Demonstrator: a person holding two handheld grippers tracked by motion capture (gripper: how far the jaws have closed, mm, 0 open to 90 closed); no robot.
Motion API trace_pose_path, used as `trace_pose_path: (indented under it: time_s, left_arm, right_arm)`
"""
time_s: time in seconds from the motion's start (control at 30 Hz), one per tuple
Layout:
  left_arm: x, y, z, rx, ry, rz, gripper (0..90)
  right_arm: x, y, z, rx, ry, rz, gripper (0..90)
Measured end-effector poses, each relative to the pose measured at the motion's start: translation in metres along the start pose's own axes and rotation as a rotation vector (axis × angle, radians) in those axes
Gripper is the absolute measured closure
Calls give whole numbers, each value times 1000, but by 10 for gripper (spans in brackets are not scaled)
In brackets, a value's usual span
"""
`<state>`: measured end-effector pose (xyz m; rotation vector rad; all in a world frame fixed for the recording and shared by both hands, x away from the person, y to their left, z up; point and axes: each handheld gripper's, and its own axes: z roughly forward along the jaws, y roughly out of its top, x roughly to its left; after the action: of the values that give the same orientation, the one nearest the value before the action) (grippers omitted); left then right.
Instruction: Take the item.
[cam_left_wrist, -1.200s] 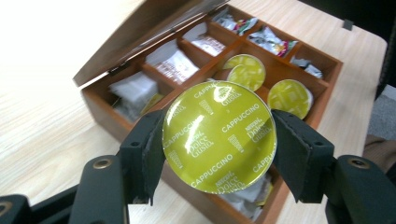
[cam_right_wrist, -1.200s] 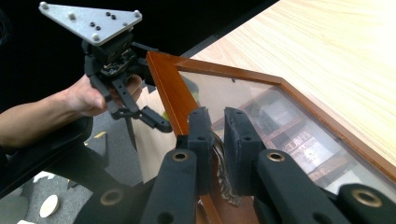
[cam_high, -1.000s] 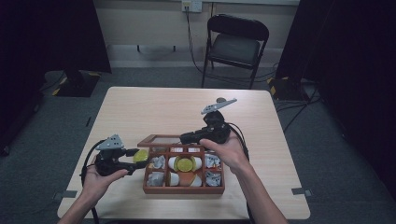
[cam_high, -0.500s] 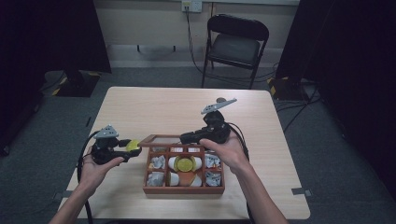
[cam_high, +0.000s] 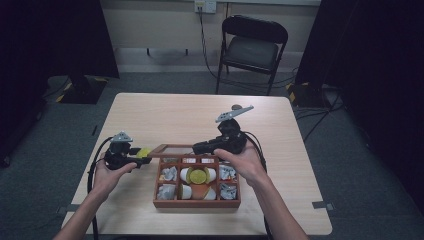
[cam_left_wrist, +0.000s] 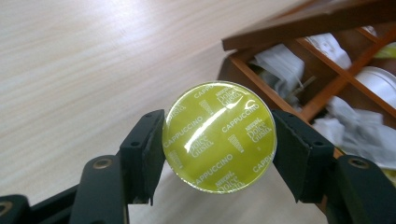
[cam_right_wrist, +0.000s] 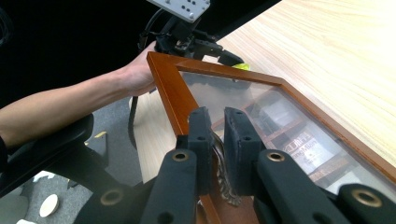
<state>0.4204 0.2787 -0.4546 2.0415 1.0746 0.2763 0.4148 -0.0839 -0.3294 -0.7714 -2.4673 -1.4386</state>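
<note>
A round yellow-green coffee capsule (cam_left_wrist: 219, 136), its glossy foil lid printed "Cappuccino" and "Nescafé Dolce Gusto", is held clear of the table just left of the wooden box (cam_high: 197, 202). The box's glass-paned wooden lid (cam_right_wrist: 261, 107) is held raised at its front edge, tilted over the compartments of capsules and sachets.

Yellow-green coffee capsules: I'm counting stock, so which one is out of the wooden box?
The yellow-green foil-topped capsule clamped in the left gripper over the table; the other capsule lies in the wooden compartment box.
</note>
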Motion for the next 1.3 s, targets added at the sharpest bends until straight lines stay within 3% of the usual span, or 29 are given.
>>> trace_pose_path:
  time_s: [0.17, 0.4, 0.8, 0.93, 1.1, 1.3]
  left_arm:
    - [0, -5, 8, 36, 3, 19, 383]
    - [9, -13, 19, 77, 25, 8, 382]
    - [10, -14, 20, 72, 12, -25, 374]
    - [10, -14, 20, 76, 16, -30, 290]
    - [8, -14, 18, 78, 8, -13, 246]
    - [10, -15, 13, 75, -6, -23, 176]
  right_arm:
    - [0, -1, 0, 1, 1, 1, 815]
    - [0, -1, 0, 2, 3, 2, 815]
    - [0, -1, 0, 2, 5, 1, 815]
    - [0, -1, 0, 2, 5, 2, 815]
    - [0, -1, 0, 2, 4, 1, 815]
    - [0, -1, 0, 2, 3, 1, 815]
